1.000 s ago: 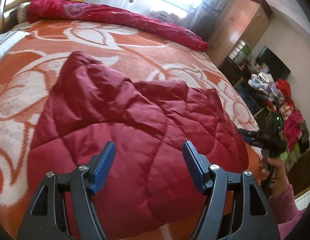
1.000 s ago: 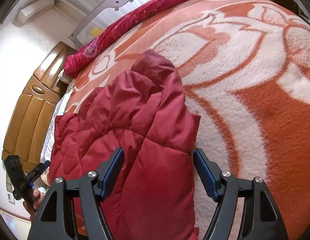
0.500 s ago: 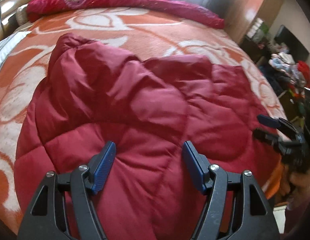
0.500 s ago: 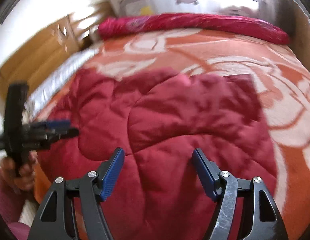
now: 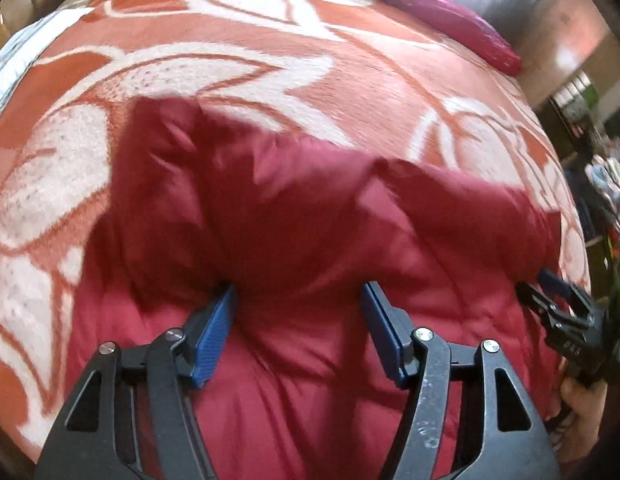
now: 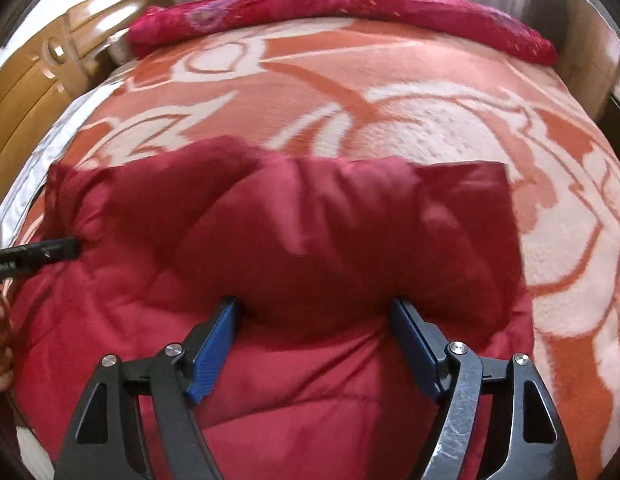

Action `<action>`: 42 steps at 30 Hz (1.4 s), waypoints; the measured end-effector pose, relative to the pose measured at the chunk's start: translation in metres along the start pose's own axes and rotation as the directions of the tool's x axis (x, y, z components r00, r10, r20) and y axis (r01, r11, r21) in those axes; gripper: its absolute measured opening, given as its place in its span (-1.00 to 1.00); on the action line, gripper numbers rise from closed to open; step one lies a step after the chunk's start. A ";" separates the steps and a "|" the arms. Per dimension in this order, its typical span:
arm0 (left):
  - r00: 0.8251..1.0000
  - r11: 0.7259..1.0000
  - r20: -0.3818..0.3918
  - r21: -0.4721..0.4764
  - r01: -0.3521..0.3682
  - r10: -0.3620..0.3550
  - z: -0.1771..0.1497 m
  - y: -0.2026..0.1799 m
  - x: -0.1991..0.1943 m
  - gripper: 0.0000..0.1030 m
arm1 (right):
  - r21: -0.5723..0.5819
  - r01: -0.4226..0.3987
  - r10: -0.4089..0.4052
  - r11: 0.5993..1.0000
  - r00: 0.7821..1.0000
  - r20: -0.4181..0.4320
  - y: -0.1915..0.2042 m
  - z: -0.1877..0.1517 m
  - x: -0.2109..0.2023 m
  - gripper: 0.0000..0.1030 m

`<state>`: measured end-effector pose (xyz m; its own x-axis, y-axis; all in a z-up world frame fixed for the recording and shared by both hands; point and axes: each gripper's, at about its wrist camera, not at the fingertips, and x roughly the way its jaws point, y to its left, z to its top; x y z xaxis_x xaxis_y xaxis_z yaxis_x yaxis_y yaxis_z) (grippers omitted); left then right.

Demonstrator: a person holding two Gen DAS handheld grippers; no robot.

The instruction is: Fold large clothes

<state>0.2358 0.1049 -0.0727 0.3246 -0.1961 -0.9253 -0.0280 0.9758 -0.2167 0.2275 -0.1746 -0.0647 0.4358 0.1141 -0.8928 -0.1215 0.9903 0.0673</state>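
A dark red quilted jacket lies folded in a puffy bundle on the near part of the bed; it also shows in the right wrist view. My left gripper is open, its blue pads low over the jacket's near fold, holding nothing. My right gripper is open too, straddling a puffed fold of the jacket. The right gripper shows at the jacket's right edge in the left wrist view. The left gripper shows at the jacket's left edge in the right wrist view.
The bed carries an orange and white floral blanket. A long red bolster lies along its far side. A wooden headboard stands at the left. A wardrobe and piled clothes stand to the right of the bed.
Both grippers have come down closer to the jacket and now face it squarely from the near side. Both stay open.
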 end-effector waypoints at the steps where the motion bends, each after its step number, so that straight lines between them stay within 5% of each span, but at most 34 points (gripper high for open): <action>1: 1.000 1.000 -0.003 -0.009 -0.008 0.008 0.004 0.003 0.004 0.25 | 0.024 -0.006 0.006 1.000 1.000 -0.005 -0.005 0.002 0.005 0.55; 4: 0.999 0.998 -0.004 -0.049 -0.049 0.049 0.016 0.016 0.021 0.25 | 0.114 -0.052 0.053 0.992 0.999 0.001 -0.026 0.000 0.014 0.56; 9: 1.000 0.990 -0.028 -0.143 0.001 -0.005 0.029 0.038 0.039 0.25 | 0.222 -0.090 0.080 0.971 0.995 0.053 -0.047 -0.002 0.021 0.56; 13: 1.000 0.990 0.011 -0.142 0.004 -0.002 0.024 0.033 0.018 0.24 | 0.257 -0.096 0.080 0.962 0.994 0.071 -0.053 -0.004 0.024 0.56; 24: 0.964 0.972 0.145 0.111 0.206 -0.221 -0.088 -0.012 -0.100 0.24 | 0.270 -0.116 0.099 0.956 0.992 0.075 -0.058 -0.004 0.026 0.56; 33: 0.988 0.978 0.084 0.173 0.117 -0.133 -0.124 -0.021 -0.064 0.24 | 0.285 -0.143 0.115 0.948 0.987 0.115 -0.062 -0.009 0.000 0.55; 38: 0.987 0.977 0.082 0.174 0.120 -0.136 -0.123 -0.020 -0.062 0.24 | 0.184 -0.147 0.104 0.972 0.969 0.226 -0.032 -0.044 -0.071 0.59; 42: 0.985 0.976 0.090 0.173 0.129 -0.146 -0.127 -0.019 -0.064 0.24 | 0.024 -0.105 0.098 0.994 0.971 0.217 0.002 -0.087 -0.100 0.60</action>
<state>0.0960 0.0870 -0.0493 0.4089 -0.3272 -0.8519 0.1782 0.9442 -0.2771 0.1062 -0.1904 -0.0143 0.6053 0.2247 -0.7636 -0.1456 0.9744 0.1713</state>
